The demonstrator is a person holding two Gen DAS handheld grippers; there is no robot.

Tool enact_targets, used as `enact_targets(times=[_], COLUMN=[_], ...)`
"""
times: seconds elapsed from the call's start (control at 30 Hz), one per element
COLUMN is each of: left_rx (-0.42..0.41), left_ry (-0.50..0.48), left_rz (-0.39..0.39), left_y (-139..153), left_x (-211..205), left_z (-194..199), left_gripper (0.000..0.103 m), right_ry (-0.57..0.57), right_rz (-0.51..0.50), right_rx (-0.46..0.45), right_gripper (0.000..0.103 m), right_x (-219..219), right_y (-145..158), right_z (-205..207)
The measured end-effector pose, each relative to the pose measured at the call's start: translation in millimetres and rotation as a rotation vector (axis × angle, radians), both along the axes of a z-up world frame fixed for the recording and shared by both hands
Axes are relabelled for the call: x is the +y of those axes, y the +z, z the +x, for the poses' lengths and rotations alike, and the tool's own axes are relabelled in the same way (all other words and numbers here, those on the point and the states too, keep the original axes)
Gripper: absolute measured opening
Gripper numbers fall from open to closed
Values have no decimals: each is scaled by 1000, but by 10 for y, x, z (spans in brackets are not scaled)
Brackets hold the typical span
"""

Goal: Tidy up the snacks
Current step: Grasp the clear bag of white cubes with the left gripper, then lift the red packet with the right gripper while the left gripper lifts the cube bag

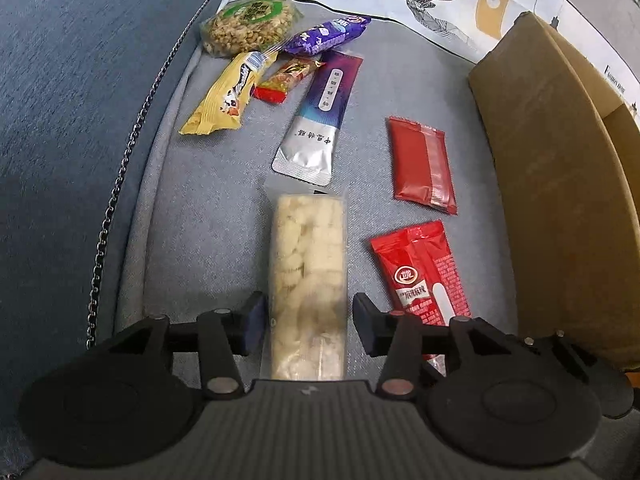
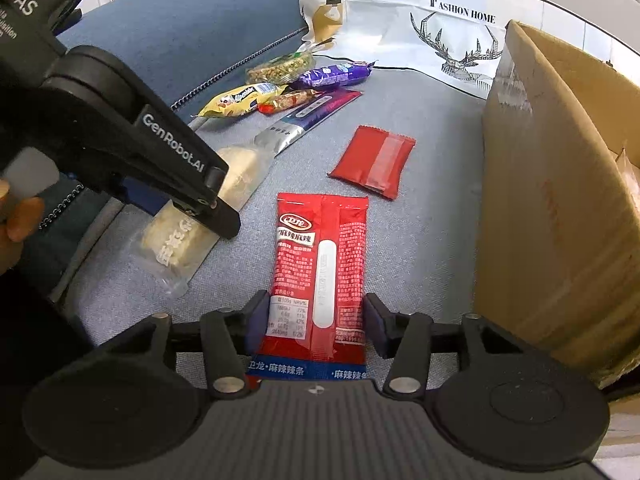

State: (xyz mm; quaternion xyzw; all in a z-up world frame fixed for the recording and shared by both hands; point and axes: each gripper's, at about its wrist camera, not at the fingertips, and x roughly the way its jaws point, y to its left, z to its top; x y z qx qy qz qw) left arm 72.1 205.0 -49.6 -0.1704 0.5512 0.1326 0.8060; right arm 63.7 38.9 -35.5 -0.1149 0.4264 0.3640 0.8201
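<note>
In the left wrist view, the left gripper [image 1: 308, 322] sits low in the frame with its jaws spread on either side of a clear packet of pale snack pieces [image 1: 307, 276] lying on the grey sofa cushion [image 1: 200, 216]; a small gap shows on each side of the packet. Right of it lie a red printed packet [image 1: 422, 272] and, above that, a plain red packet [image 1: 423, 164]. A silver-purple sachet [image 1: 320, 120] lies mid-frame, with more snacks bunched at upper left. A cardboard box [image 1: 560, 184] fills the right edge.

In the right wrist view, the right gripper [image 2: 316, 322] is open astride the red printed packet [image 2: 322, 264]. The left gripper [image 2: 216, 212] sits over the clear packet [image 2: 180, 248] at left. The box [image 2: 552, 184] stands at right.
</note>
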Motion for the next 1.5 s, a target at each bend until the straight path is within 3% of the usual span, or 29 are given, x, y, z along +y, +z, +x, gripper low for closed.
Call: enact_targets(times=[0.1,0.33,1.27,1.5], left_rx=[0,-17,-7,-50], left_ry=[7,23,18,20], left_rz=[16,9,16,22], left_y=[-1,25,-2,53], left_x=[1,39,26,21], left_z=[7,-31,-19,-59], left_gripper=[41,41,41,40], right_ry=[6,3,8,-3], right_rz=[-4,14,-6,12], right_rx=[-17,-61,-47,-129], right_gripper=[52,47,49,47], right_x=[0,-29,-19,-62], right_y=[-8,44,-4,113], right_z=[-19,-66,-77,-130])
